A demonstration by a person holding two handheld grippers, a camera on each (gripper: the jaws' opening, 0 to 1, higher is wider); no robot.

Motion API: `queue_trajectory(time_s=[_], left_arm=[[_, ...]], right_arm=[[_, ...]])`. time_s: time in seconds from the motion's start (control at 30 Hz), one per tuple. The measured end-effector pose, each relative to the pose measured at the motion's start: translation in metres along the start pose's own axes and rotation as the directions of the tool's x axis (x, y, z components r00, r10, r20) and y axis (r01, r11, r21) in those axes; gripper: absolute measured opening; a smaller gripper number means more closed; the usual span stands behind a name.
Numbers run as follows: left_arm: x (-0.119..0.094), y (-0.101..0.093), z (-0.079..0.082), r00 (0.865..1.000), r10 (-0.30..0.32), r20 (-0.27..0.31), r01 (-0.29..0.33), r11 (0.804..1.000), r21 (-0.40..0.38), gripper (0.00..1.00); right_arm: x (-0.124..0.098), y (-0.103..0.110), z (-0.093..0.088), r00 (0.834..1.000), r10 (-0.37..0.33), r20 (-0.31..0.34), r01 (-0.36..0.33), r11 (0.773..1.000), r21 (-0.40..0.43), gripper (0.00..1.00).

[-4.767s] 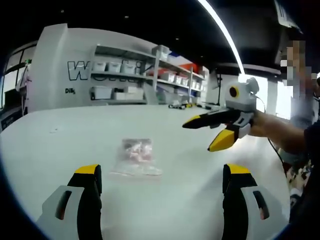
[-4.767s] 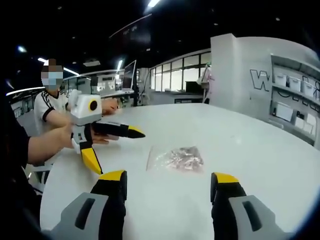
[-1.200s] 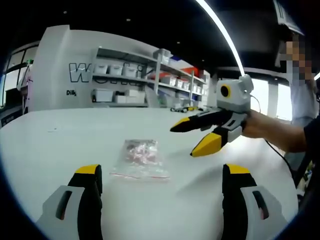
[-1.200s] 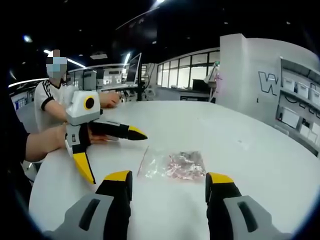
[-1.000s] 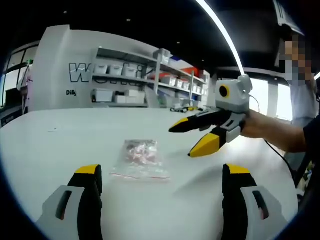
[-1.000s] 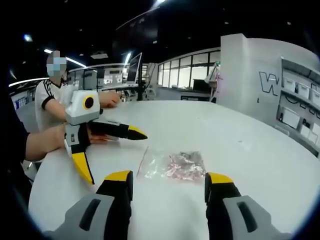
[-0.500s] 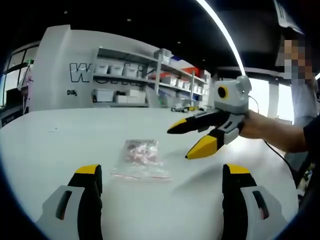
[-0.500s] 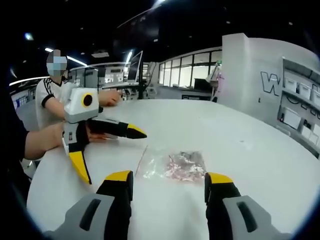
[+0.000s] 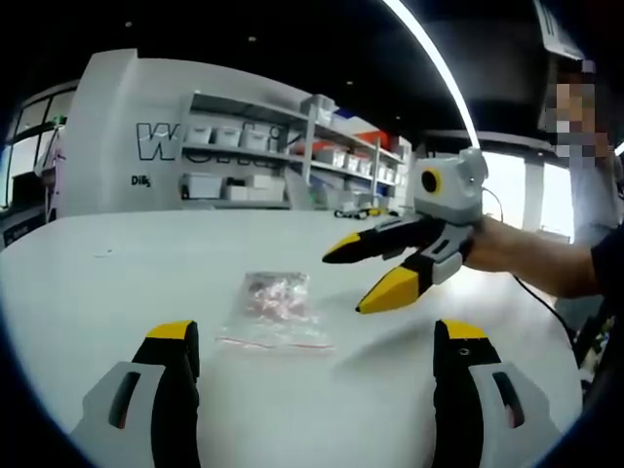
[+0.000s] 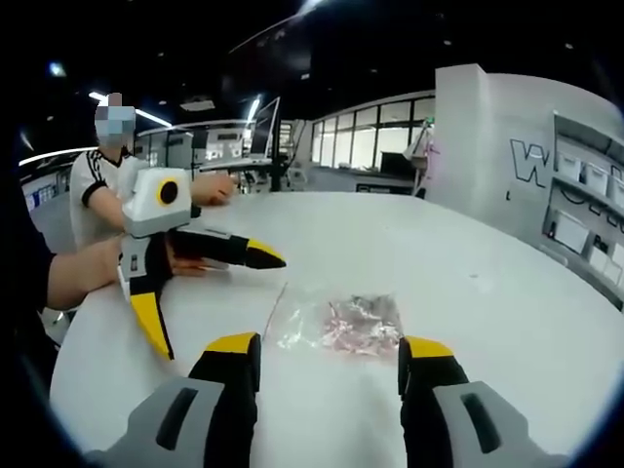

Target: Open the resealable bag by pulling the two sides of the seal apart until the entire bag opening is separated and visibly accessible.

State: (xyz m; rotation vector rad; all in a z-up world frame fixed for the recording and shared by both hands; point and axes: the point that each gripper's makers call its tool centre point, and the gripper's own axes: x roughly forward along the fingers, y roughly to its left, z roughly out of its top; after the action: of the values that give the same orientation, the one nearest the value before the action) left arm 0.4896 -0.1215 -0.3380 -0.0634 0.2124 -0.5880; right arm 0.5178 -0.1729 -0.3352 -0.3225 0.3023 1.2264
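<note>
Hovering above the white table [image 9: 88,292], the left gripper [image 9: 314,363] and right gripper [image 10: 330,369] both gape wide, grasping nothing. Between them the resealable bag [image 10: 336,325] lies flat mid-table, its red seal strip [image 9: 276,343] toward the left gripper.

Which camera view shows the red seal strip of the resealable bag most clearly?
The left gripper view: the seal strip runs across the resealable bag's near edge, facing the camera. In the right gripper view the strip is a thin line at the bag's left end, seen obliquely.
</note>
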Motion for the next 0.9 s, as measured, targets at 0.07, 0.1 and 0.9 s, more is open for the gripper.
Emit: queue_trajectory(time_s=[0.07,0.1,0.9], left_arm=[[0.0001,0.0005,-0.0005,1.0,0.001,-0.003,-0.001,1.0,0.004,0.99],[0.0,0.0004,-0.0006,1.0,0.001,-0.004,-0.001,1.0,0.004,0.99],[0.0014,0.0037,-0.0014,1.0,0.013,-0.011,-0.013,1.0,0.016,0.99]], right_arm=[[0.001,0.0,0.0006,1.0,0.001,0.001,-0.001,1.0,0.001,0.55],[0.0016,0.0003,0.0003,1.0,0.003,-0.002,-0.003,1.0,-0.002,0.55],[0.0069,-0.0059,0.0047,1.0,0.0,-0.029,-0.003,0.997,-0.078,0.49]])
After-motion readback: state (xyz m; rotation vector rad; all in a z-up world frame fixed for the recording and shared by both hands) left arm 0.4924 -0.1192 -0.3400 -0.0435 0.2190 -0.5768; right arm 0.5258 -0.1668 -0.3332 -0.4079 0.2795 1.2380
